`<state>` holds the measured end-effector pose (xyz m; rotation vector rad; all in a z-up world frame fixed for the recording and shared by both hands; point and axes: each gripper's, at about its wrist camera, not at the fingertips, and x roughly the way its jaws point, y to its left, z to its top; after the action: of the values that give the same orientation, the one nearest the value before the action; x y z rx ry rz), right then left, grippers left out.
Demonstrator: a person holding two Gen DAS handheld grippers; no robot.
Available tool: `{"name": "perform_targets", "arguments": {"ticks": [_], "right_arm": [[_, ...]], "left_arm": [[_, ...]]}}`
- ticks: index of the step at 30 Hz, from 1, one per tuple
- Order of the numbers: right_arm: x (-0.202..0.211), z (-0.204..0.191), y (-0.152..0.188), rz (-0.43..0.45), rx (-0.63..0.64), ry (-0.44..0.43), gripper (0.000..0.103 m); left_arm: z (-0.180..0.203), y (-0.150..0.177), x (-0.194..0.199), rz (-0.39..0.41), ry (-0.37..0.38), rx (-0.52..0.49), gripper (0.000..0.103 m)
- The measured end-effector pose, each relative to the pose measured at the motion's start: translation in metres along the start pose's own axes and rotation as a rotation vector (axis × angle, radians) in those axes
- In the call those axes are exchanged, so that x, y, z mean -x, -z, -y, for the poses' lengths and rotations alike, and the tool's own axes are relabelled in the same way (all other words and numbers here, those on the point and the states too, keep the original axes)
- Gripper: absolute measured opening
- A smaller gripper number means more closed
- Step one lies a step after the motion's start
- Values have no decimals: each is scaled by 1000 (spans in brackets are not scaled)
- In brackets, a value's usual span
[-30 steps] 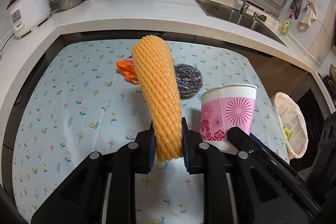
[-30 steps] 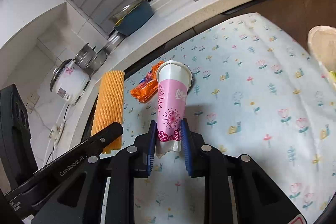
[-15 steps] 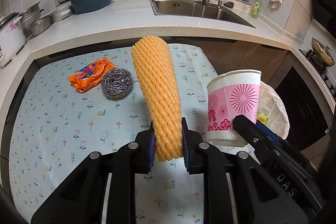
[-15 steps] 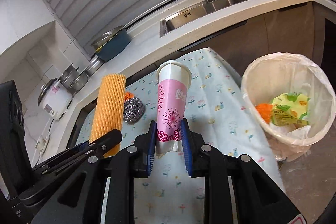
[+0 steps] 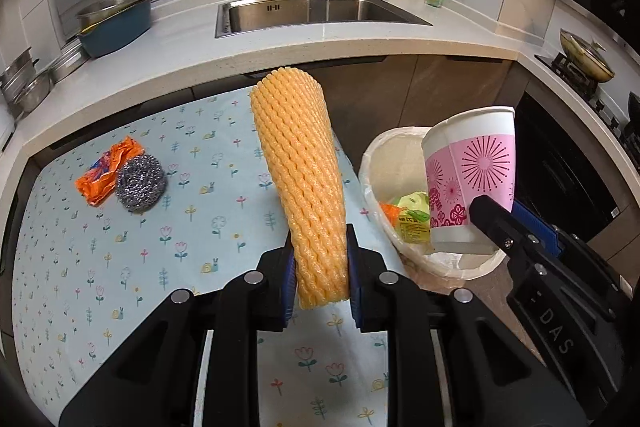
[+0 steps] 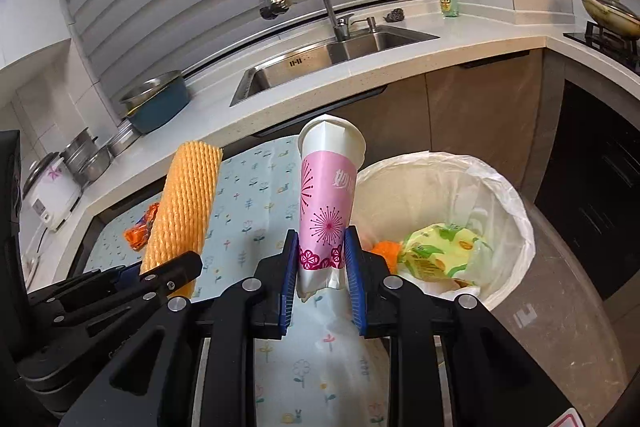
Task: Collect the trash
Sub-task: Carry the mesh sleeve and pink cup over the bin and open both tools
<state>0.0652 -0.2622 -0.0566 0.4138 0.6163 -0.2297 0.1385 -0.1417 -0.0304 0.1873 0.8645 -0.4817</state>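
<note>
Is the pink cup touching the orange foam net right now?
Apart. The right wrist view shows tablecloth plainly between the foam net and the cup, each clamped in its own gripper.

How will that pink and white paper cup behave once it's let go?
The pink and white paper cup looks light and crushable: its base is pinched flat in the right gripper. Probably empty, it should drop softly.
</note>
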Motion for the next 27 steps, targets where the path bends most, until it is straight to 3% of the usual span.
{"name": "perform_targets", "arguments": {"ticks": [13, 22, 27], "right_arm": [[8, 55, -12, 32, -52, 65, 22], [3, 81, -14, 34, -81, 108, 22], [-4, 86, -15, 25, -79, 128, 22]], "left_arm": [[63, -13, -23, -28, 73, -98, 21], [85, -19, -45, -65, 127, -132, 23], [82, -26, -58, -64, 190, -109, 40]]}}
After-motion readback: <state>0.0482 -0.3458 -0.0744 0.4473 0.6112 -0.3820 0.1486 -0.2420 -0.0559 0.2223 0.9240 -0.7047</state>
